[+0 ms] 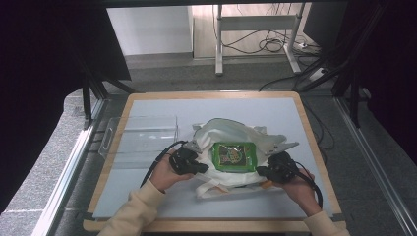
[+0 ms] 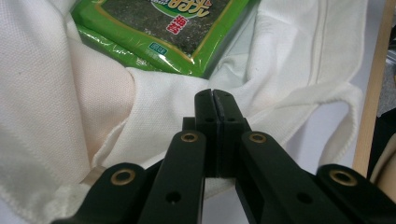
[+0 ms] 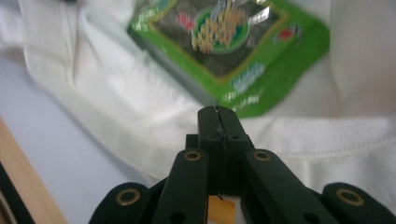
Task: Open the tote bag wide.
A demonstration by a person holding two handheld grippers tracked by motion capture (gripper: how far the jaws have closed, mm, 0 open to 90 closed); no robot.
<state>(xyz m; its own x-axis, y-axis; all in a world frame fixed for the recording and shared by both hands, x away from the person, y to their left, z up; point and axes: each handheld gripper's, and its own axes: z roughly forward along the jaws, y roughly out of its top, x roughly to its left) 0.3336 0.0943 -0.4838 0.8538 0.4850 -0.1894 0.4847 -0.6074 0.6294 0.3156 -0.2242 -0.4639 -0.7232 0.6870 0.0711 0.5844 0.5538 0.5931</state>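
Clearly both tools pinch cloth: the left gripper (image 2: pixel 215 95) has its jaws pressed together on the bag (image 2: pixel 56 107) rim, and the right gripper (image 3: pixel 217 112) is likewise closed on the hem at its side. In the high view the left gripper (image 1: pixel 199 166) sits at about 9 o'clock of the bag's (image 1: pixel 222 129) mouth and the right gripper (image 1: pixel 263 170) at about 3 o'clock, with the packet (image 1: pixel 234 156) lying flat in the opening between them, near the table's (image 1: pixel 196 104) middle. To do this step well, I judge the two grips should pull evenly apart and slightly upward, so the mouth stays wide and the packet slides deeper rather than catching on a fold; a lopsided tug would likely twist the soft cloth and tip the packet out. The bag is off-white woven fabric, limp and creased, with a stitched hem and a looped handle trailing toward 6 o'clock. The packet (image 2: pixel 159 32) is a flat, glossy green film rectangle with a dark printed centre, slippery-looking against the matte weave; in the right gripper view the packet (image 3: pixel 233 51) appears blurred. A clear plastic tray (image 1: pixel 142 135) lies at 9 o'clock on the pale grey, wood-edged table.
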